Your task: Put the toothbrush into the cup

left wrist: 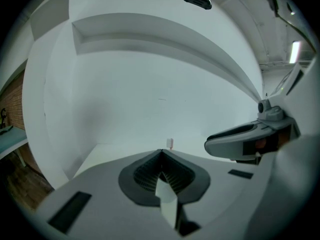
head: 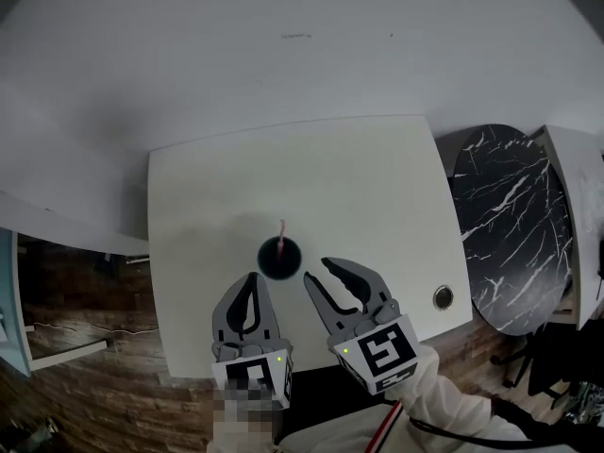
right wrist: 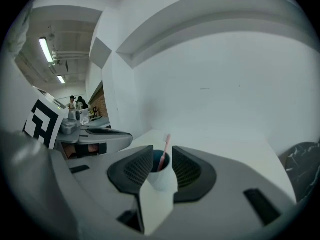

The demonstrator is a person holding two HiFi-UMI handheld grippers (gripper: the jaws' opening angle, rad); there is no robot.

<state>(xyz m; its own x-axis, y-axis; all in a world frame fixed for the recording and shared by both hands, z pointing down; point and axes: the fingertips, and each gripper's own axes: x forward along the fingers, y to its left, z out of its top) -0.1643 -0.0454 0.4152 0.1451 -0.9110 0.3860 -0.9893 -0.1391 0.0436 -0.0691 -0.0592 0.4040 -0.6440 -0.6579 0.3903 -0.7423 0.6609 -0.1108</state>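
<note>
A cup (head: pixel 279 259) with a dark inside stands upright on the white table (head: pixel 359 187). A pink toothbrush (head: pixel 281 230) stands in it, its head sticking up above the rim. My left gripper (head: pixel 253 277) hangs just in front of the cup with its jaws shut and nothing between them. In the left gripper view only the toothbrush head (left wrist: pixel 170 143) shows above the closed tips of the left gripper (left wrist: pixel 161 151). My right gripper (head: pixel 317 270) is open, just right of the cup and apart from it. In the right gripper view the cup (right wrist: pixel 161 176) and toothbrush (right wrist: pixel 164 154) show through the gap.
A round black marble table (head: pixel 510 225) stands close to the white table's right edge. A small round cable hole (head: pixel 443 297) sits near the front right corner. A white wall rises behind the table. Wooden floor (head: pixel 85 394) lies at the left and front.
</note>
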